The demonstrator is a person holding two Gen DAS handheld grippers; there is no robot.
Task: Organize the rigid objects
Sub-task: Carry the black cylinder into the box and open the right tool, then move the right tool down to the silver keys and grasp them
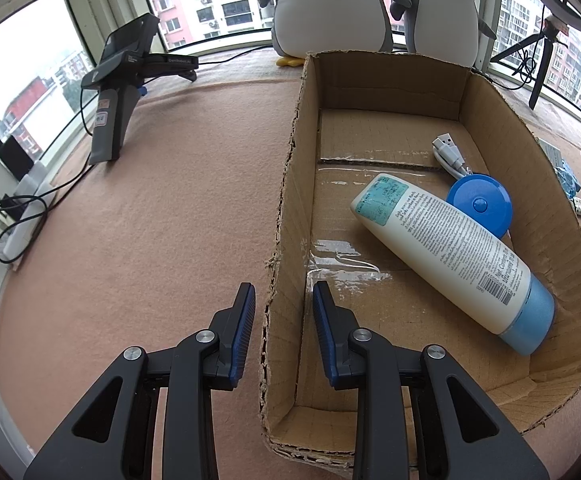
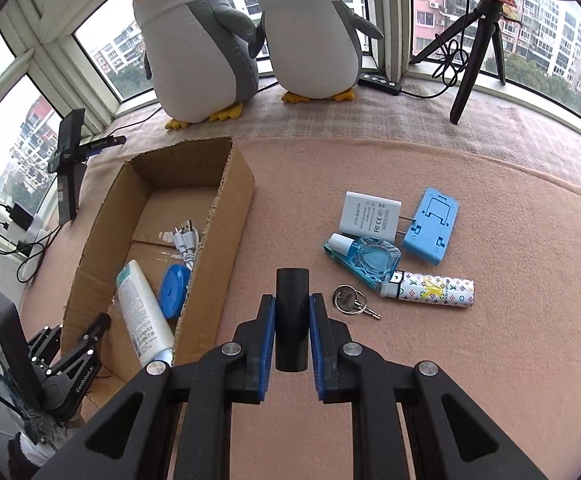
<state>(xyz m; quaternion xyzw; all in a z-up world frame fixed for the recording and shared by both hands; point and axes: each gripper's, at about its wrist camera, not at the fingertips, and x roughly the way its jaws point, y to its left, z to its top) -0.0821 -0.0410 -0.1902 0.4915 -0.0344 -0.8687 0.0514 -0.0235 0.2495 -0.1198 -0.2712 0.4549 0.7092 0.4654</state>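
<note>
tube [image 1: 454,252], cable [image 1: 448,154] in box [image 1: 286,200], keys [image 2: 350,300] right of box

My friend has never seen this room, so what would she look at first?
Probably the two big plush penguins standing side by side at the window. Next, the open cardboard box on the pink cloth, with a white tube, a blue round case and a white cable inside. Close up, the right gripper is clamped on a black cylinder, while the left gripper straddles the box's wall.
</note>
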